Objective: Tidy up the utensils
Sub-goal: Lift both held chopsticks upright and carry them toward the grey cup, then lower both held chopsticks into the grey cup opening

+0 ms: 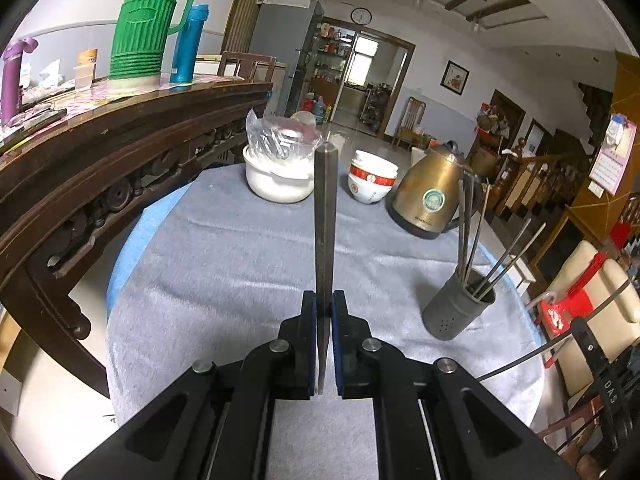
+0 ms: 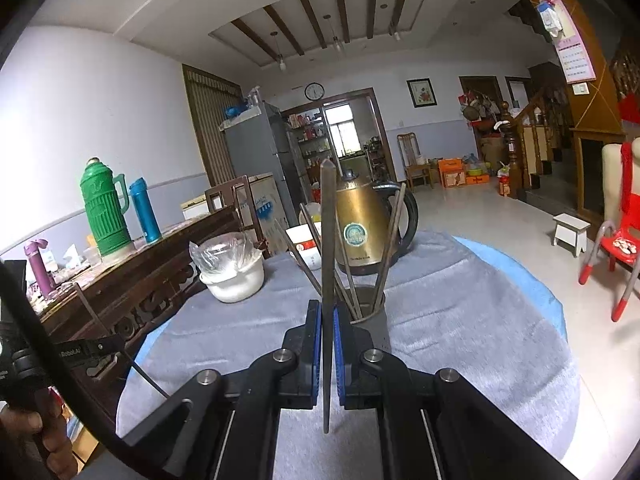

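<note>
So going left to right: the dark carved sideboard (image 1: 120, 128) runs along the left with the green thermos (image 1: 146, 24) and blue flask (image 1: 188, 44) on top, then the round worktop (image 1: 224, 264) under its grey cloth. At the back there's a white pot (image 1: 276, 176) with a plastic bag over it, a stack of bowls (image 1: 372, 178), and the brass kettle (image 1: 434, 192). The left hand-held gripper (image 1: 325, 344) is clamped down on one flat metal chopstick (image 1: 325, 216), gripped near its lower end with most of the length sticking up and forward. To the right sits the grey utensil holder (image 1: 460, 306), already holding several chopsticks that lean outward. The right hand-held gripper (image 2: 328, 348) is clamped the same way on another chopstick (image 2: 329, 248), with the holder just ahead of it. My guess is these things are light, totally stiff and pretty slick, so a thin metal stick can pivot in the pads. Gripping low leaves lots of lever, so I'd go in slow.
</note>
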`<state>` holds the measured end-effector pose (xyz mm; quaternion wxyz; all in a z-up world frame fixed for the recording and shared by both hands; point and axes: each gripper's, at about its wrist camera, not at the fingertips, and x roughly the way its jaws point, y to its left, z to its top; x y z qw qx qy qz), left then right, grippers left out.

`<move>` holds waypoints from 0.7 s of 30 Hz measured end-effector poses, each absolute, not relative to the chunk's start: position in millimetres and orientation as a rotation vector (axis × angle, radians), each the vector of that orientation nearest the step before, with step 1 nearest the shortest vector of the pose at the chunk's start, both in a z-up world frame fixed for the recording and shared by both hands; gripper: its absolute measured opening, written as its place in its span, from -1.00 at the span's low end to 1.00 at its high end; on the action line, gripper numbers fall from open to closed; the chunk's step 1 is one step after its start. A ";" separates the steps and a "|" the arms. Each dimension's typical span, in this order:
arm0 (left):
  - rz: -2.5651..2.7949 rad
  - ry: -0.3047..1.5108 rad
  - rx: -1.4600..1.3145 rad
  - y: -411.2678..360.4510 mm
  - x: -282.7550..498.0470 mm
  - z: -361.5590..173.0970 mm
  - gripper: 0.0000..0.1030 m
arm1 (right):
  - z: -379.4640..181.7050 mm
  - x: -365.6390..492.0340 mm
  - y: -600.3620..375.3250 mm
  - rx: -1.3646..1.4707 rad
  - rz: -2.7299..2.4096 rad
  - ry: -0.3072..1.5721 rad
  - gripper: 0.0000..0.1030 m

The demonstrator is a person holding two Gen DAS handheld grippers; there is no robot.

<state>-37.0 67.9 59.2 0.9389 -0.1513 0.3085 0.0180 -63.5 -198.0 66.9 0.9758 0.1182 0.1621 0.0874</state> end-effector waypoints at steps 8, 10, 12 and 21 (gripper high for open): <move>-0.031 0.577 -0.363 64.2 -34.0 90.1 -0.86 | 82.1 -65.8 -207.7 0.261 0.176 0.287 -0.88; -0.060 0.564 -0.389 63.0 -30.7 99.4 -0.86 | 88.1 -66.2 -212.7 0.276 0.175 0.271 -0.88; -0.080 0.555 -0.403 60.2 -26.8 107.5 -0.86 | 94.2 -65.7 -216.8 0.287 0.177 0.259 -0.88; -0.204 0.488 -0.450 35.1 7.7 148.7 -0.86 | 127.8 -56.6 -243.6 0.328 0.154 0.180 -0.88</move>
